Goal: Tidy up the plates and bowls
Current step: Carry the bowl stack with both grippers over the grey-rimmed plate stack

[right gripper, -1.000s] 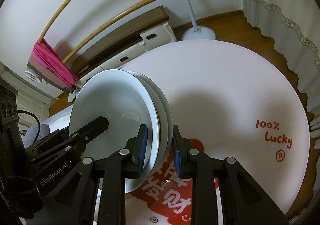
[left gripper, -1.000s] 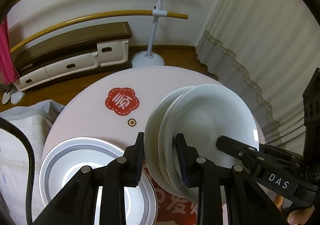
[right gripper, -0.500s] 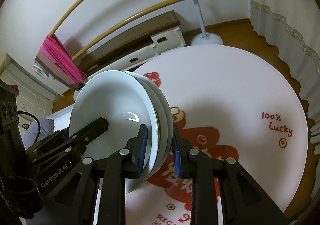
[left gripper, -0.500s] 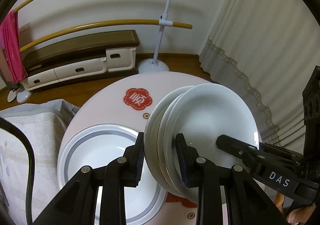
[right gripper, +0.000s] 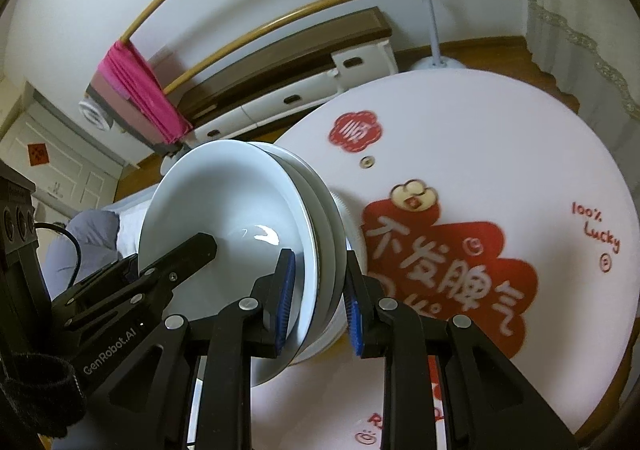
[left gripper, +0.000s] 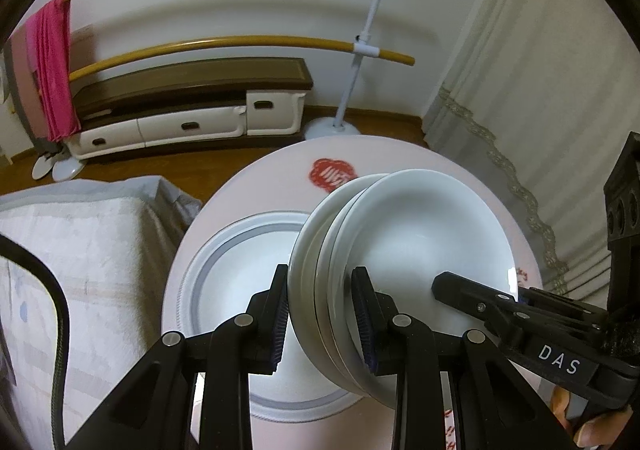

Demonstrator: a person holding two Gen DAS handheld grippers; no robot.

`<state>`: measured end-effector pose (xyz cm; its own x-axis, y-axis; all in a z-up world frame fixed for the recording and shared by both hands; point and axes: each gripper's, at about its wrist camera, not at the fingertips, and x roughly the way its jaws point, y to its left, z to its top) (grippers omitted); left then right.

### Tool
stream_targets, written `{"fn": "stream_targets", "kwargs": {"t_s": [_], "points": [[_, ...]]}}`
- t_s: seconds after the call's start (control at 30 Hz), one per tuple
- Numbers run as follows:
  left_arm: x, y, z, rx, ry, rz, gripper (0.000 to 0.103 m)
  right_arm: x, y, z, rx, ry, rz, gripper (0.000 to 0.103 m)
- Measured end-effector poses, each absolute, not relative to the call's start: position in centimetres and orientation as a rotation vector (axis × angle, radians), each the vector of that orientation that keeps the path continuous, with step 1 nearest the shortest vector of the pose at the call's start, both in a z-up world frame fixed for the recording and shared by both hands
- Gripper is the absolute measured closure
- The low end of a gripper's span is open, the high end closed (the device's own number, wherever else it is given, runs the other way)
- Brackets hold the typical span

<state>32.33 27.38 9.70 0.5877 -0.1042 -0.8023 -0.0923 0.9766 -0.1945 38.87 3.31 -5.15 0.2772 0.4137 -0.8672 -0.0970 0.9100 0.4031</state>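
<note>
Clamping opposite rims of white plate stack (left gripper: 416, 250), L gripper (left gripper: 322, 316) & R gripper (right gripper: 318, 300) are holding it tilted above large gray-ringed plate (left gripper: 228, 262).

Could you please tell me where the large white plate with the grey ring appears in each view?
Left wrist view: the large white plate with the grey ring lies lower centre, behind the left fingers.
Right wrist view: not clearly visible.
Shared landmark: the red flower-shaped sticker on the round table.
</note>
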Motion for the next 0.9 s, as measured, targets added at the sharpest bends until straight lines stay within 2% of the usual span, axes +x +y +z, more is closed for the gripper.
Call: {"fn": "stream_targets", "kwargs": {"t_s": [0.43, 0.9], "points": [[30.3, 30.5, 8.3, -0.259, 0.986, 0.031, 0.077, 37.7, 7.1, -7.2, 0.27, 1.306, 0.367, 0.079], [32.2, 31.3, 6.3, -0.282, 1.03, 0.031, 0.077, 37.9, 7.9, -9.3, 0.259, 1.371, 0.351, 0.079]]}}
